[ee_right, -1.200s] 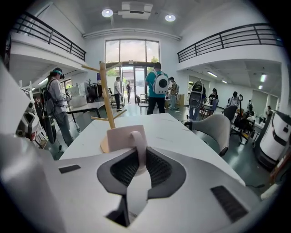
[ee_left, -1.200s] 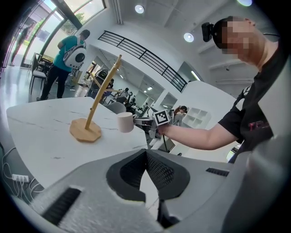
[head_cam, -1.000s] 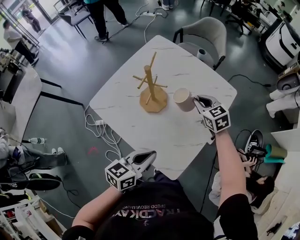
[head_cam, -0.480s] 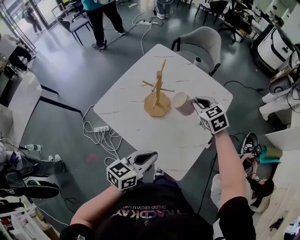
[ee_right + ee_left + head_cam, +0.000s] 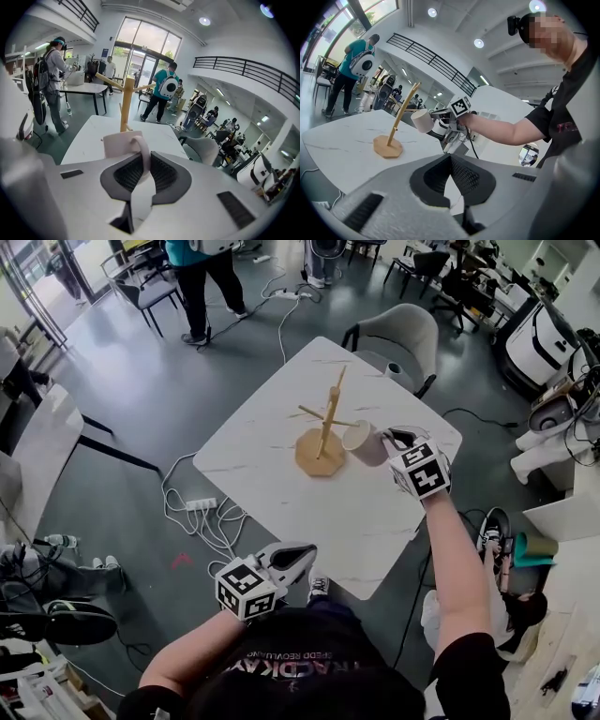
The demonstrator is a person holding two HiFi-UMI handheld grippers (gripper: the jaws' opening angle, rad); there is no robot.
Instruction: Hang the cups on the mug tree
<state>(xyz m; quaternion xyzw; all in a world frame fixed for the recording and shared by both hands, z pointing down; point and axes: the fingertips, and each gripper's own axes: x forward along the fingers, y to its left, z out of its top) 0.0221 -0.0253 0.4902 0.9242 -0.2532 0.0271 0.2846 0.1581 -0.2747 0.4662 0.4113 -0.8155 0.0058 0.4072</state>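
White, marble-veined desk (image 5: 272, 451): carries one wooden mug tree (image 5: 323, 432), upright on an octagonal base.

Cream cup (image 5: 362, 442): lifted clear of the desk, just beside the tree on its right, mouth turned toward the tree.

Right gripper (image 5: 392, 439): fingers (image 5: 125, 174) pinching the cup's handle.

Left gripper (image 5: 292, 557): held off the desk's near corner, well apart from the tree. Its fingers (image 5: 433, 180) are pressed together at the tips, with nothing between them.
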